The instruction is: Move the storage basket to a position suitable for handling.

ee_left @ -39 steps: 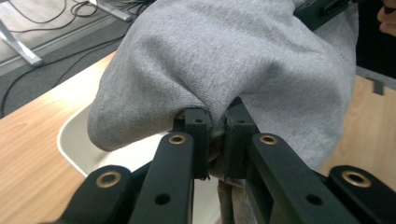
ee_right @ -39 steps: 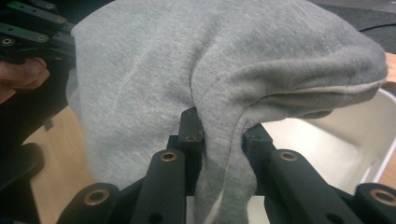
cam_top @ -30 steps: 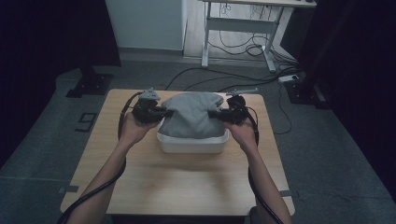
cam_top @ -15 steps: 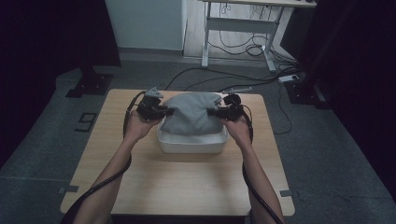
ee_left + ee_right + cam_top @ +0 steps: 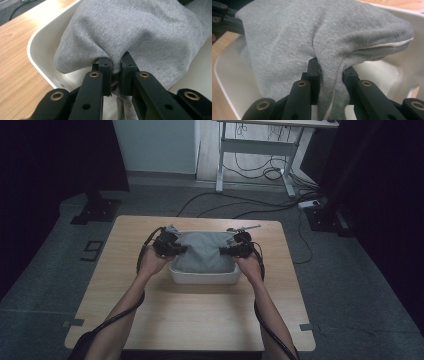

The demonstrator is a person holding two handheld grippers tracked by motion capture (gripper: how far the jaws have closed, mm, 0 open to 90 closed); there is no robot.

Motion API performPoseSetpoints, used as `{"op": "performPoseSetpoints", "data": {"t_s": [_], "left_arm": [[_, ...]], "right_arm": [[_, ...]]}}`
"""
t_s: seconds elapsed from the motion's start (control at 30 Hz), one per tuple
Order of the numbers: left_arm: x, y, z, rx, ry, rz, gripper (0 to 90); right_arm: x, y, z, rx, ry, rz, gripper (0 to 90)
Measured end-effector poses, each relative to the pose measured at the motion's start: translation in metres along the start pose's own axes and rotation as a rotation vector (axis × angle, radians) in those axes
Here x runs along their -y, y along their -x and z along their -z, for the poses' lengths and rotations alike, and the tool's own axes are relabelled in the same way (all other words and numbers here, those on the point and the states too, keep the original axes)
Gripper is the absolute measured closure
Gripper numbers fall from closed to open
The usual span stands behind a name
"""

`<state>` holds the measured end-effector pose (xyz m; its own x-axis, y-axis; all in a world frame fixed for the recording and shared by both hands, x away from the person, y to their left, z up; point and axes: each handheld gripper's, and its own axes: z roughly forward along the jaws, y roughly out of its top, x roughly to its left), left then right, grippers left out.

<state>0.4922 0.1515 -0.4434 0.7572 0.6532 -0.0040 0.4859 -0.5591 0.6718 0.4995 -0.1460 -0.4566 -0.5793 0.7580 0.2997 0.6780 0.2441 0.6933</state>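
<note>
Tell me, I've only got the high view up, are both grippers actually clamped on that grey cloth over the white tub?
Observer: Yes for the left gripper: in its own view the jaws pinch a fold of the grey cloth.
Operator: And the right?
Observer: The right gripper has a bunched fold of cloth squeezed between its jaws as well.
Operator: Is the cloth touching the tub floor?
Observer: On the right side a folded edge with a pale lining hangs above the white tub, and bare tub floor shows beneath it.
</note>
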Motion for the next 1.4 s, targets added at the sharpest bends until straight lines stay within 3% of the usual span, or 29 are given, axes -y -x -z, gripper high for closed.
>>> {"op": "performPoseSetpoints", "data": {"t_s": [0.2, 0.3, 0.5, 0.73, 0.83, 0.93, 1.1, 1.4], "left_arm": [[0.004, -0.001, -0.009, -0.032, -0.049, -0.011, 73.7], [0.006, -0.004, -0.007, -0.048, -0.041, -0.004, 60.5], [0.008, -0.008, 0.011, -0.091, 0.024, 0.018, 41.6], [0.018, -0.010, 0.040, -0.082, 0.113, 0.065, 22.2], [0.030, -0.010, 0.052, -0.085, 0.125, 0.075, 14.6], [0.047, -0.012, 0.064, -0.100, 0.142, 0.090, 13.6], [0.080, -0.015, 0.076, -0.132, 0.135, 0.106, 10.8], [0.134, -0.009, 0.066, -0.171, 0.085, 0.123, 0.0]], "right_arm": [[0.003, 0.002, -0.005, 0.047, -0.027, 0.016, 61.8], [0.003, 0.004, -0.001, 0.067, -0.016, 0.016, 52.9], [0.001, 0.004, 0.013, 0.100, 0.028, 0.038, 41.7], [-0.001, -0.001, 0.022, 0.097, 0.036, 0.090, 32.7], [-0.001, -0.004, 0.022, 0.086, 0.032, 0.109, 27.7], [-0.002, -0.010, 0.018, 0.065, 0.033, 0.142, 24.4], [-0.004, -0.018, 0.012, 0.045, 0.035, 0.154, 22.9], [-0.008, -0.038, 0.001, 0.007, 0.020, 0.204, 23.0]]}}
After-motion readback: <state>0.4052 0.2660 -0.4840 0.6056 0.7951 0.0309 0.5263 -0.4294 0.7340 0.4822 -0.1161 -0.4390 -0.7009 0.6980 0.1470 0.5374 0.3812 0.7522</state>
